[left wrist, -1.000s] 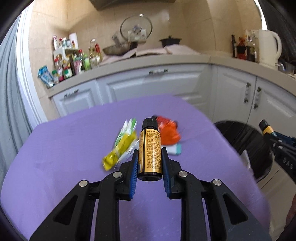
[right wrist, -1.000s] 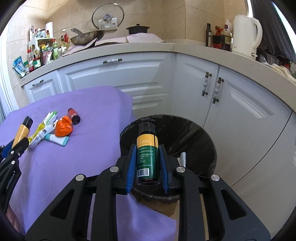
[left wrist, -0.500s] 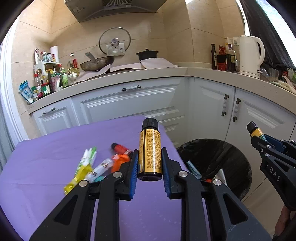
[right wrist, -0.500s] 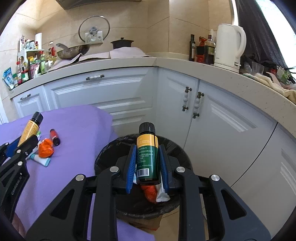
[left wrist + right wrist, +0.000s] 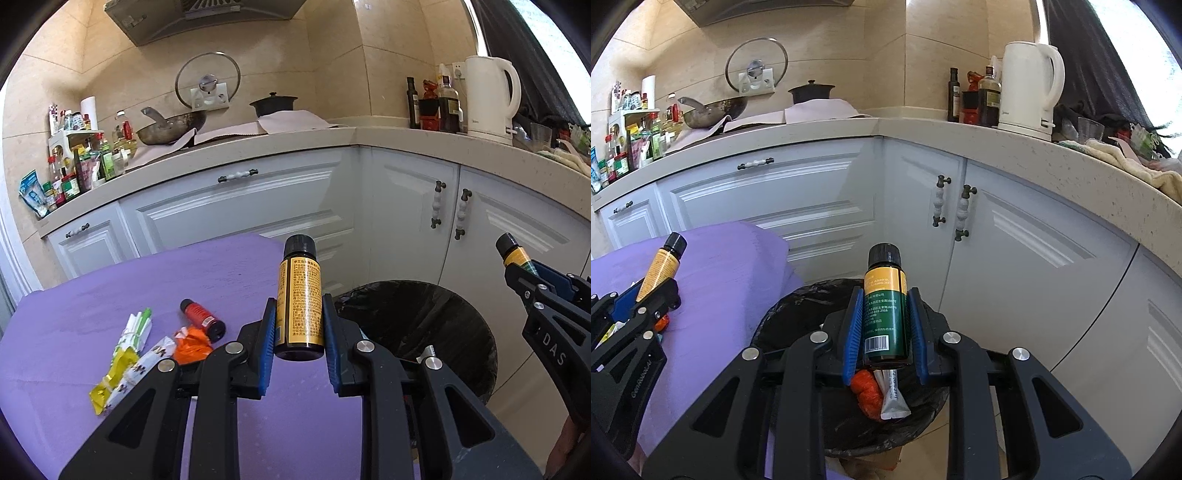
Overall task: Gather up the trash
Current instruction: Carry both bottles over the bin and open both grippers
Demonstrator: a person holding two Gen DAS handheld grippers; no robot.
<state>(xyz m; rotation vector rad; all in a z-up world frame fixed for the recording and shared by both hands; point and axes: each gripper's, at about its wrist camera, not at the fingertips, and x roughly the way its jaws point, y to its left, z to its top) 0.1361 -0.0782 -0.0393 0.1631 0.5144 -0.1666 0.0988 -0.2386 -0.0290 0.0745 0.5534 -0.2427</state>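
Black bin (image 5: 798, 314) under right gripper (image 5: 885, 325), jaws clamped on green bottle (image 5: 885, 321) | left gripper (image 5: 299, 332) clamped on gold bottle (image 5: 300, 306) over bench (image 5: 110, 288) | risk: early release misses bin.

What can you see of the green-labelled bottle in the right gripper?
The green-labelled bottle is a small dark vial with a black ribbed screw cap, closed. Its label is yellow-orange at the shoulder and dark green below, with white print and a barcode near the base. It stands upright, clamped at mid-body between the blue pads of the right gripper, directly above the black-lined trash bin. Nothing else touches it.
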